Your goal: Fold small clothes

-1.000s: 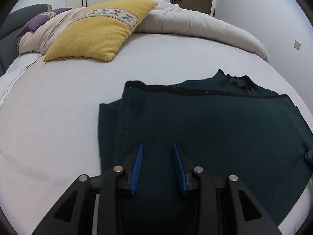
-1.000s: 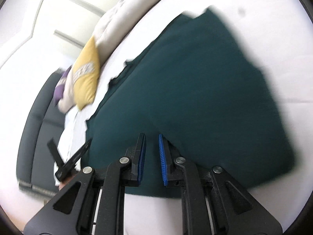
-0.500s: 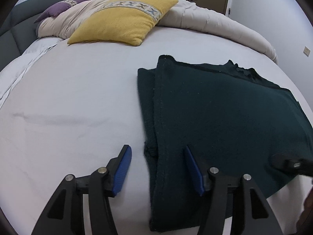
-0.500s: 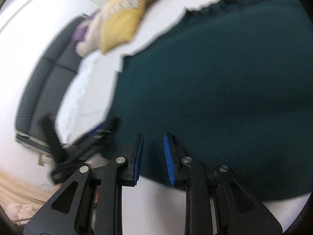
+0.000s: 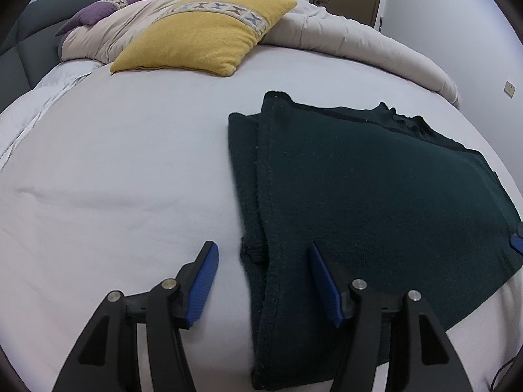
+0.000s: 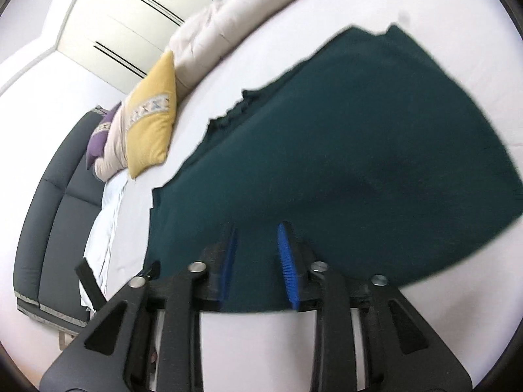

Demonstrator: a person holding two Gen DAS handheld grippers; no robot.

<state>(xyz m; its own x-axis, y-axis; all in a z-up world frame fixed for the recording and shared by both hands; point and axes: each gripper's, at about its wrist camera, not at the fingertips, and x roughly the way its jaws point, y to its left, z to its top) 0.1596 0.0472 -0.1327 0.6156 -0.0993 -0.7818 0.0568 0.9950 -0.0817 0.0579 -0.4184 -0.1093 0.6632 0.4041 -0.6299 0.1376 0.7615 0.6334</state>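
Both grippers, left [image 5: 261,277] and right [image 6: 256,258], gape empty, jaws just opened.
Folded dark-green sweater [image 5: 376,196] lies flat near the bed [image 5: 114,179] edge; the right's blurred pads seem clear of it.

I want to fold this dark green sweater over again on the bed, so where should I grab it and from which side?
Take the dark green sweater by its near left corner, where the doubled edge lies between the open pads of the left tool. Come in from the near side, low along the bed sheet. That edge is stacked and slightly raised, so both layers should probably lift together.
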